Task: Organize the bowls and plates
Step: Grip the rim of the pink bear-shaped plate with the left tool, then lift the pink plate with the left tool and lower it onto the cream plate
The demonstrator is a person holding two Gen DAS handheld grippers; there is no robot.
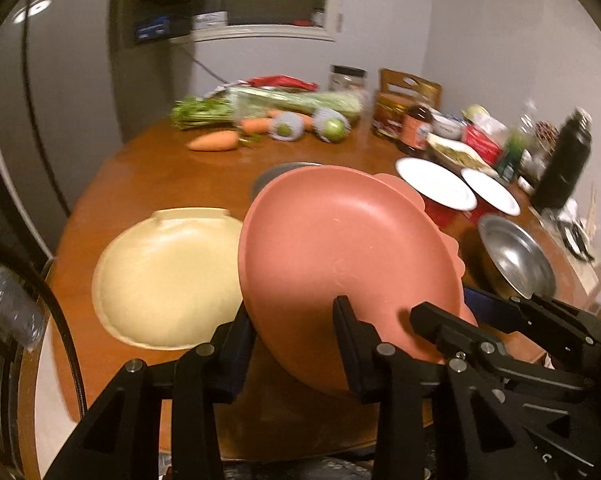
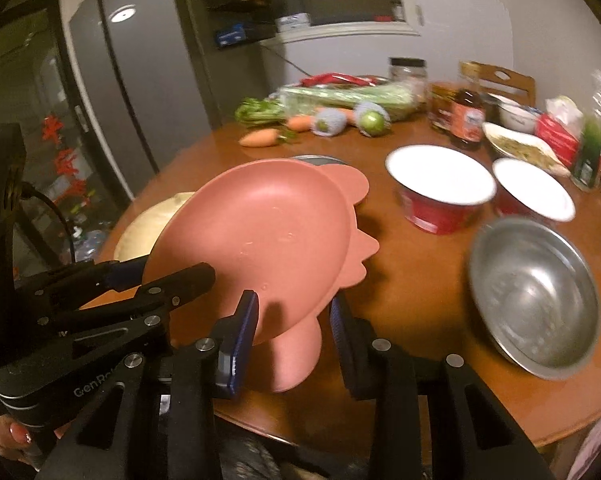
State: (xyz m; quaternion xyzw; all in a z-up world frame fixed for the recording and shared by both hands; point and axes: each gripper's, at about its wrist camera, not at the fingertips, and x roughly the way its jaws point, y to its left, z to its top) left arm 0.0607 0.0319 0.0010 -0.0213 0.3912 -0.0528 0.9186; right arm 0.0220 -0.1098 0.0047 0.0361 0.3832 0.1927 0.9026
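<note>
Brown wood, the round table (image 1: 140, 176) carries everything here. Tilted above its near edge is the pink plate (image 1: 340, 256), clear of the wood, probably being carried toward a stack. Left of the plate lies the cream plate (image 1: 168, 276), flat; right of it sits the steel bowl (image 2: 536, 292), and beyond that two red bowls (image 2: 440, 184), which only the right wrist view shows down to their red sides. The left gripper (image 1: 292, 344) is clenched on the plate's near rim, the right gripper (image 2: 292, 320) clamped on its tab-like handle, likely sharing the load. Only the left view shows the cream plate whole.
</note>
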